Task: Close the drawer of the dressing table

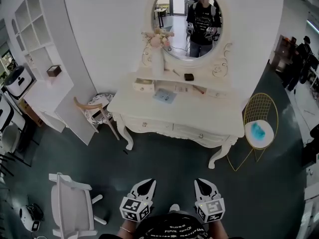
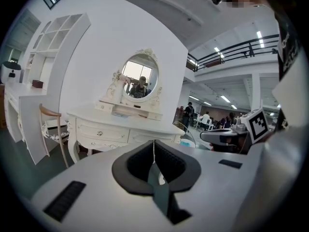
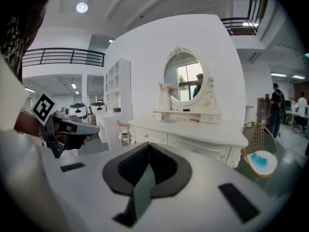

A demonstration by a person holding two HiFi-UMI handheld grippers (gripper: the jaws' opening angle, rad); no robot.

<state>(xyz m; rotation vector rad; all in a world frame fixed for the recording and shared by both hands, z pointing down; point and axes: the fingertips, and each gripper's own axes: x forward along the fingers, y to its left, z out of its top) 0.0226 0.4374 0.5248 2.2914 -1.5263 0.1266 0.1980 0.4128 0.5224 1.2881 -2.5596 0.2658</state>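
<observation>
So both grippers were hanging low over the dark green floor (image 1: 164, 158), well short of the white carved dressing table (image 1: 174, 121) and pointed roughly at it. The left gripper (image 1: 144, 187) had its jaws pressed together with nothing between them, which its own view showed clearly (image 2: 154, 151). Same deal with the right gripper (image 1: 205, 185): jaws closed flat against each other and empty (image 3: 148, 153). They sat side by side, close together but not touching.

The small white drawer (image 1: 144, 85) was at the left end of the raised shelf along the back edge of the tabletop, and it looked pulled out, sticking forward past the shelf front. You could spot it from the right gripper view too (image 3: 157, 115). The two wide front drawers under the tabletop looked flush.

Other stuff: a white vase of pale pink flowers (image 1: 158, 59) stood on the shelf just behind the drawer, in front of the big oval mirror (image 1: 187, 19), which reflected a person in a dark shirt. A small dark box (image 1: 189, 76) sat mid-shelf, and a light blue sheet of paper (image 1: 164, 96) lay on the tabletop near the back. A gold wire chair with a blue cushion (image 1: 259, 118) stood off the right corner, and a wooden chair with a patterned seat (image 1: 97, 111) off the left corner.
</observation>
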